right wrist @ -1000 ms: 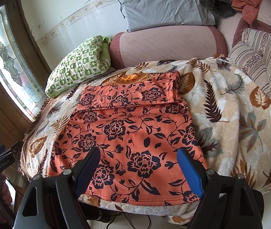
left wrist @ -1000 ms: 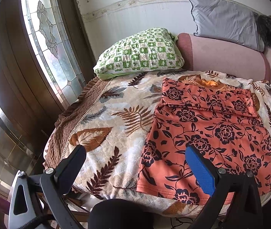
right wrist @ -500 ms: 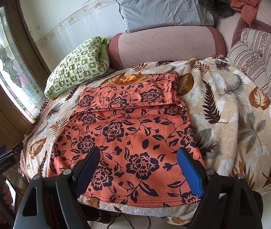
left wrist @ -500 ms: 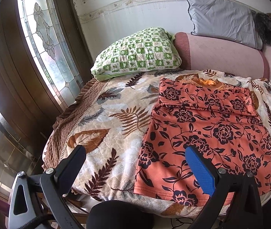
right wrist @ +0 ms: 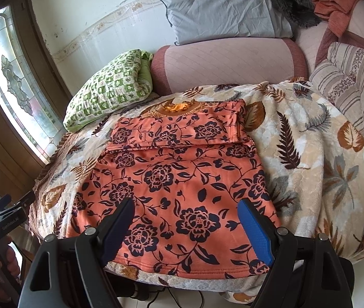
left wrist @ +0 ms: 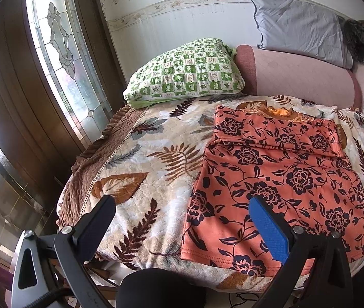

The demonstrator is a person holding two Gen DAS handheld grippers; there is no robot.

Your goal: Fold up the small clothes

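We find the orange floral top (right wrist: 176,179) spread flat on the leaf-print blanket (right wrist: 310,154), sleeves folded across below its collar. Both the left gripper (left wrist: 182,220) and the right gripper (right wrist: 187,220) hang over its near hem, fingers apart, holding nothing. We judge both hem corners should be pinched evenly. The hem's underside and the collar detail are hard to make out.

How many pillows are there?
3: a green checkered pillow by the window, a grey pillow atop the pink headboard, a striped pillow at right. Others may be hidden.
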